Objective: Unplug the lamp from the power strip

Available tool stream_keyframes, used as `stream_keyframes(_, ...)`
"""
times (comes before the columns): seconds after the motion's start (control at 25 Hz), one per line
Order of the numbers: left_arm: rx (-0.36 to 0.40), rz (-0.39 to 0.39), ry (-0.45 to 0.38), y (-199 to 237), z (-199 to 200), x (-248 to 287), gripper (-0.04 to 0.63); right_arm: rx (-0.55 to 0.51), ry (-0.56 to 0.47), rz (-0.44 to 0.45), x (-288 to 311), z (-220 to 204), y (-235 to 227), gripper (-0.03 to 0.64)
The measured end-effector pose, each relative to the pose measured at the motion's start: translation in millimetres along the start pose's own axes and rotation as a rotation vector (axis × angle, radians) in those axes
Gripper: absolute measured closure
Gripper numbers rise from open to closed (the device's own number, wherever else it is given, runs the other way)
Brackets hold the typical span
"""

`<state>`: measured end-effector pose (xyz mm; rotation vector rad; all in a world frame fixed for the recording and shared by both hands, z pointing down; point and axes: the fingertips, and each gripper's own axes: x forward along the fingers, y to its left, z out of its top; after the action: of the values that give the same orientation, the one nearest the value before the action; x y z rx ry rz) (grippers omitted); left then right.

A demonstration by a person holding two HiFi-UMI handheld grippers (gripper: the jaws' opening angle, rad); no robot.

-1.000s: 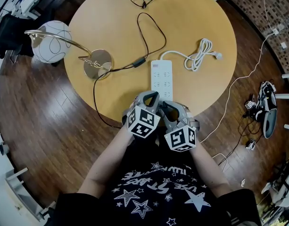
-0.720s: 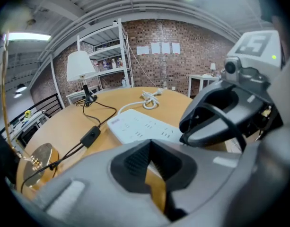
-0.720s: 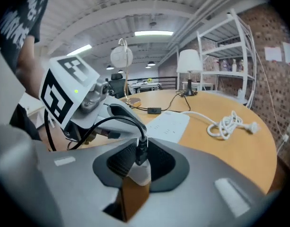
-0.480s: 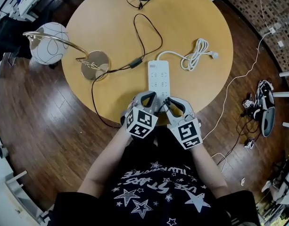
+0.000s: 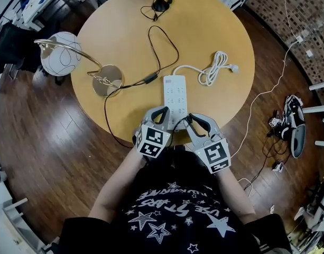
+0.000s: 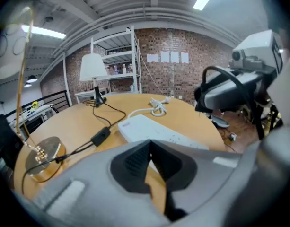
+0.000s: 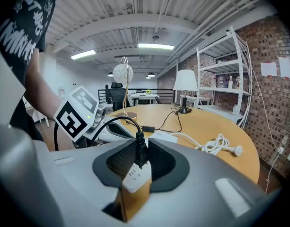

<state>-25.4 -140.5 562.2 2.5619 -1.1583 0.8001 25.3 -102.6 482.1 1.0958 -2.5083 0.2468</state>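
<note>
1. A long white plastic power strip [image 5: 175, 91] lies on the round wooden surface [image 5: 214, 25], its near end at the edge closest to the person.
2. A black plug [image 7: 140, 155] stands upright in the near end of the power strip [image 7: 135, 178]. Its black cord [image 7: 114, 122] arcs away to the left.
3. The right gripper [image 7: 141, 148] has its jaws set narrow, one pad on each side of the plug and closed on it. In the head view the right gripper [image 5: 191, 118] sits over the strip's near right corner.
4. The left gripper [image 6: 150, 143] has its jaws together at the tips with nothing held. The power strip [image 6: 149, 129] shows just beyond them.
5. In the head view the left gripper [image 5: 163, 110] sits at the strip's near left corner, just beside the right one.
6. The lamp [image 5: 110, 81], with a gold round base, a curved gold stem and a white globe shade, stands at the left edge of the surface, well apart from the strip.
7. A black inline switch [image 5: 149, 78] lies on the surface between the lamp base and the strip.
8. The strip's own white cable [image 5: 214, 67] lies coiled to its far right.
9. Dark wooden floor [image 5: 45, 136] surrounds the surface.
</note>
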Motion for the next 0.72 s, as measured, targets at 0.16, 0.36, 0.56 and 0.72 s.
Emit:
stream_keyframes(0.16,-0.033,0.089,-0.178,23,60,-36,0.594,0.010,-0.143,-0.031,-18,49,-12,0.540)
stream_keyframes(0.36,-0.001,0.177,-0.436,41,147,-104,0.594,-0.074,-0.308,-0.070,-41,126,-20,0.540)
stream_keyframes(0.56,0.045,0.204,-0.560,39,189,-146,0.594,-0.092,-0.405,-0.113,-58,161,-28,0.540)
stream_keyframes(0.72,-0.013,0.221,-0.607,32,193,-154,0.593,-0.087,-0.407,-0.134,-67,160,-26,0.540)
